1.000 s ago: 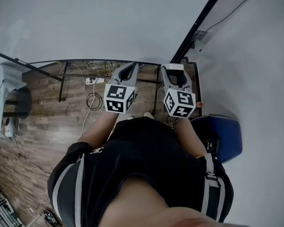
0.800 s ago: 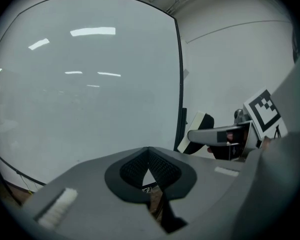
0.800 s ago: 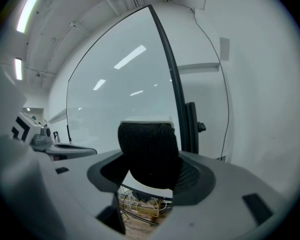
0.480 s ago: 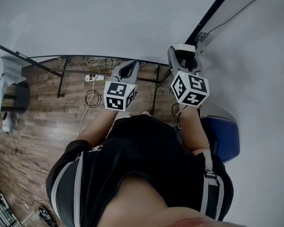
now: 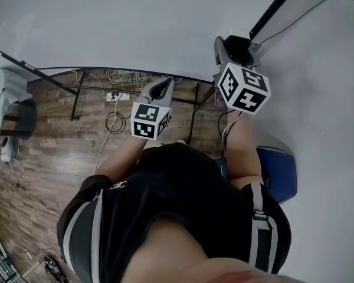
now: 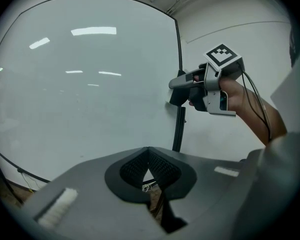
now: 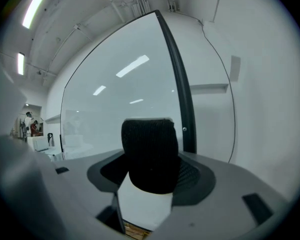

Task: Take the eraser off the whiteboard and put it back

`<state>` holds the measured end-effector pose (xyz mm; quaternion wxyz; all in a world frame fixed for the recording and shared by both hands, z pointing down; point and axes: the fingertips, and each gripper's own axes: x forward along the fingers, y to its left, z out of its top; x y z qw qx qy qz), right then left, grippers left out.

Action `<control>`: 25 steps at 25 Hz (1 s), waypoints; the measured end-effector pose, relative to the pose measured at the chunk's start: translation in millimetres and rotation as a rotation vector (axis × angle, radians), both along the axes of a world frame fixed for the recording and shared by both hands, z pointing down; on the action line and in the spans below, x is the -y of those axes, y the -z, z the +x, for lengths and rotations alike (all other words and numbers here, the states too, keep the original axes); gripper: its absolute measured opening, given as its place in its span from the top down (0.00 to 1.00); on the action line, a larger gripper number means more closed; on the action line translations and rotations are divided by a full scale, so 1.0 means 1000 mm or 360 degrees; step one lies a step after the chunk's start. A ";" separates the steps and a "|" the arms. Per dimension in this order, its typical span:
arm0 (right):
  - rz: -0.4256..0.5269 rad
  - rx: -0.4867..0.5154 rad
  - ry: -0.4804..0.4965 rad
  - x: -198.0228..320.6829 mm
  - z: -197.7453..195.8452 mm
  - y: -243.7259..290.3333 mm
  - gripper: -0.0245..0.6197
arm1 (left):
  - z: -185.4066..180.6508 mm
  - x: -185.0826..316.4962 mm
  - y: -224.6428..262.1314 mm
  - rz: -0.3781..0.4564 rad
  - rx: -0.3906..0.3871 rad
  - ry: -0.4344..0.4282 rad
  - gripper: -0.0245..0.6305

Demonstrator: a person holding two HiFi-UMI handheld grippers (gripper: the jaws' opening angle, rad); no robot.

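Observation:
The eraser (image 7: 150, 154), a white block with a black felt face, is clamped between the jaws of my right gripper (image 7: 150, 170), felt towards the whiteboard (image 7: 115, 114). In the head view my right gripper (image 5: 232, 47) is raised near the board's black right frame (image 5: 271, 10), with the eraser (image 5: 238, 40) at its tip. The left gripper view shows that gripper (image 6: 183, 88) and the eraser (image 6: 177, 97) close to the frame; I cannot tell whether they touch the board. My left gripper (image 5: 159, 88) is lower, shut (image 6: 149, 154) and holds nothing.
Under the whiteboard (image 5: 135, 28) are its black stand legs (image 5: 76, 102), a power strip with cables (image 5: 115, 102) and wooden floor (image 5: 41, 152). A blue chair (image 5: 278, 175) stands by my right side. A white wall (image 5: 324, 99) lies right of the board's frame.
My right gripper has risen with the eraser, up along the board's right frame. The left gripper has stayed where it was.

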<state>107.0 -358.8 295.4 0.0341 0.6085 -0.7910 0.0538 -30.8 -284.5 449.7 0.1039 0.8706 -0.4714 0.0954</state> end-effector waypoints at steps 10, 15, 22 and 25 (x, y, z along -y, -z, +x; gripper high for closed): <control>0.0041 -0.0080 -0.0166 0.012 0.000 0.001 0.56 | -0.010 -0.005 -0.004 -0.0019 0.0015 0.0037 0.95; 0.0096 -0.0218 -0.0390 0.015 -0.003 0.000 0.56 | -0.010 -0.007 -0.005 -0.0023 0.0035 0.0034 0.95; 0.0130 -0.0211 -0.0470 0.019 -0.005 0.004 0.56 | -0.010 -0.008 -0.010 -0.0039 0.0090 0.0000 0.95; 0.0138 -0.0190 -0.0461 0.015 -0.003 0.002 0.56 | -0.010 -0.012 -0.016 -0.0060 0.0097 0.0002 0.95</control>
